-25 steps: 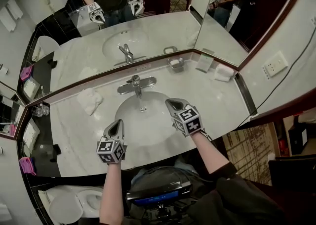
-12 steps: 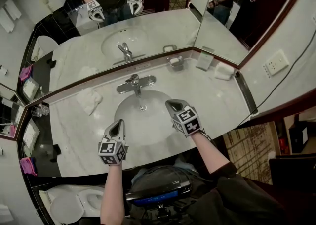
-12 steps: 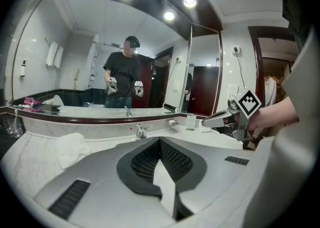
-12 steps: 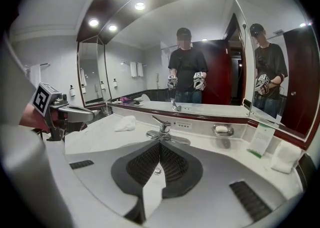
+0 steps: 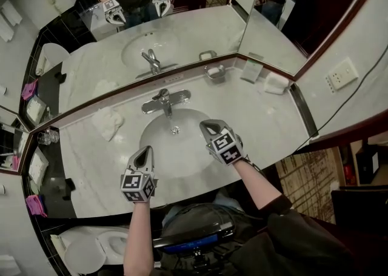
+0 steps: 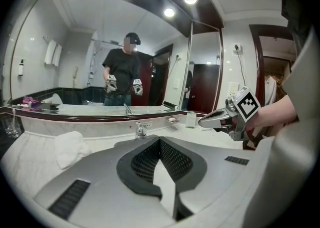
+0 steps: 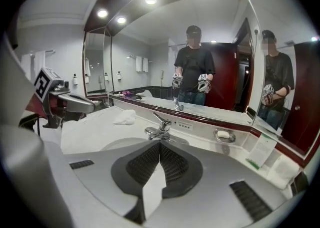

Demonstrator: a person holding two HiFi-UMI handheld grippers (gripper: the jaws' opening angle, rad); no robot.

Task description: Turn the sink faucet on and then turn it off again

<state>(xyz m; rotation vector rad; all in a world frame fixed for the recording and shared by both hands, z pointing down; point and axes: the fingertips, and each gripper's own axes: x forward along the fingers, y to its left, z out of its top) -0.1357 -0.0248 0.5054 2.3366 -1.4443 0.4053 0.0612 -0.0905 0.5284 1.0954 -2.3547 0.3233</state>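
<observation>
**Both grippers shut, faucet not yet touched**

My left gripper [image 5: 144,151] and right gripper [image 5: 210,126] both hover over the near side of the sink basin [image 5: 159,147]. Each has its jaws pressed together with nothing between them. The faucet [image 5: 165,100] sits at the back edge of the basin, centred, just below the mirror and clear of both grippers. The right one is nearer to it.

I judge the step in hand to be the reach for the lever. I'd go in with the right gripper, since its view looks almost straight at the faucet. Closed tips should do here (no need to pinch a single lever). I'd slip them under the lever's free end and lift gently. Then I'd press down from above to shut it, keeping the push in line with the lever so the tips don't slide off the chrome. I see no stream running.

The chrome base plate's long axis runs left to right along the back of the counter [image 5: 254,117]. The spout crosses it and points toward me, out over the drain [image 5: 175,129]. The lever sits on top, slanting upward.
</observation>
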